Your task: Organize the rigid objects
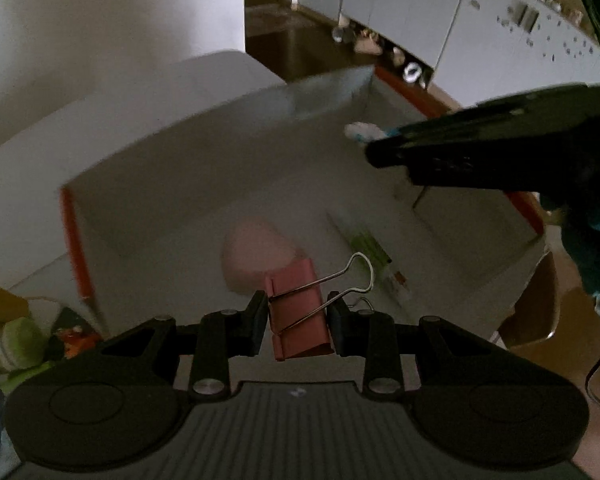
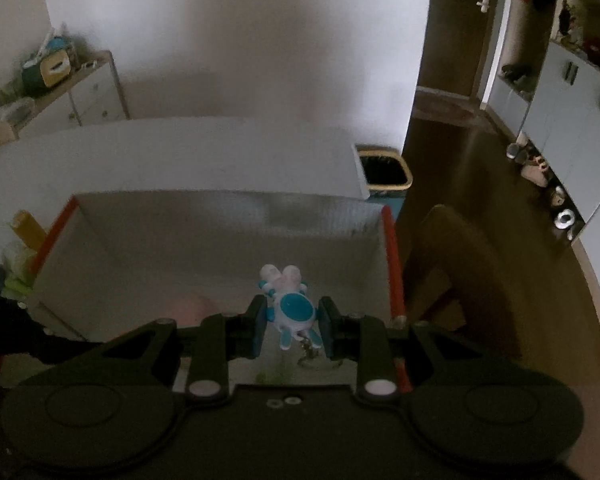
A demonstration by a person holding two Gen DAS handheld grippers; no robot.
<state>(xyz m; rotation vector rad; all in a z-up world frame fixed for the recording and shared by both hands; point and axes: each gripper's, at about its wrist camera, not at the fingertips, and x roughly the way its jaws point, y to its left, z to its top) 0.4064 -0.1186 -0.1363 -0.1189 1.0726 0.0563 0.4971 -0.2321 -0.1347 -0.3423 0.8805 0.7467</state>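
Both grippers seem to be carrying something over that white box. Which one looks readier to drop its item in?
Probably the left gripper: its pink binder clip hangs above the box floor, near the pink object. The right gripper, with its blue-and-white toy, sits nearer the red-edged side.

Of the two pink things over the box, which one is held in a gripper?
The pink binder clip, clamped by the left gripper. The rounded pink object lies loose inside the box.
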